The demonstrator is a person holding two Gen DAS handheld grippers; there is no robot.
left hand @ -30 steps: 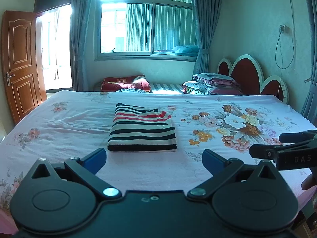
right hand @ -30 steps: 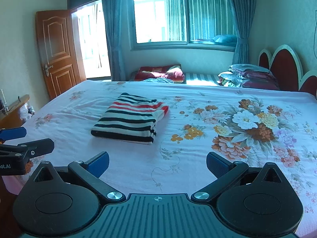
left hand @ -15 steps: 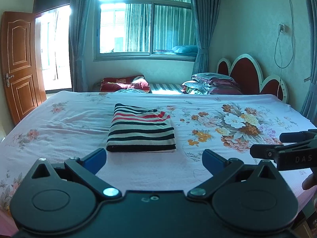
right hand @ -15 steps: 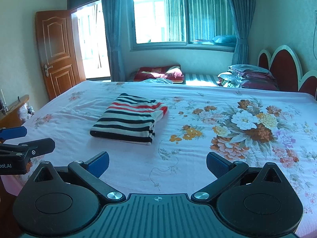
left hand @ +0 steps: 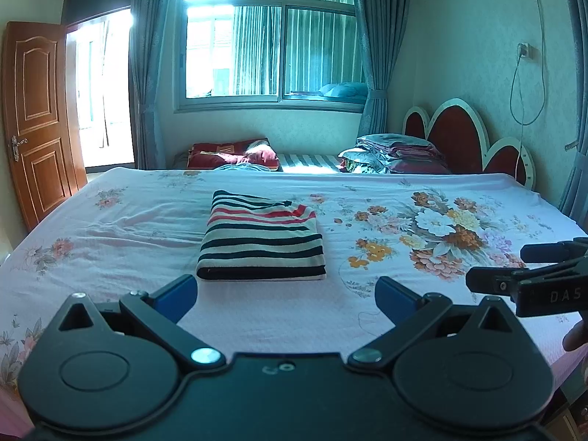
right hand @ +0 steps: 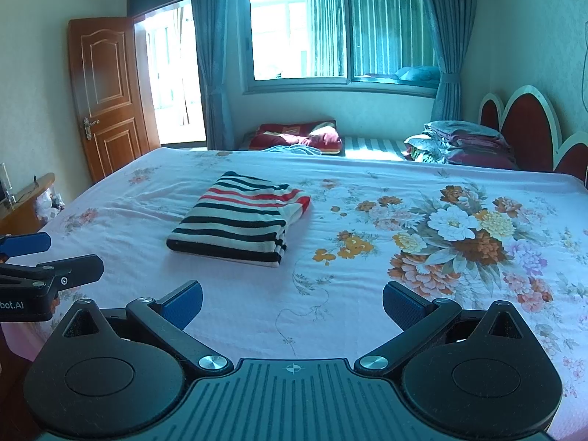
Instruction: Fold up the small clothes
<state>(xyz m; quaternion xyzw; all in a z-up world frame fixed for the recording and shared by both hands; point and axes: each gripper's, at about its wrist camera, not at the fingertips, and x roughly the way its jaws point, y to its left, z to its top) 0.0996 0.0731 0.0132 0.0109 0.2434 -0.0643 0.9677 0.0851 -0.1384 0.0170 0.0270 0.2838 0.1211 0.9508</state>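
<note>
Floral bedsheet [left hand: 110,242] | folded striped garment [left hand: 261,242] centre | pillows [left hand: 397,152] behind

At frame centre, the folded garment [left hand: 261,241] is striped black and white, with red stripes toward its far end. The bedsheet [left hand: 110,235] is pale pink, printed with orange, white and lilac flowers at right. Upper left, the door [right hand: 104,95] is brown wood. The curtains [left hand: 371,55] are teal.
</note>
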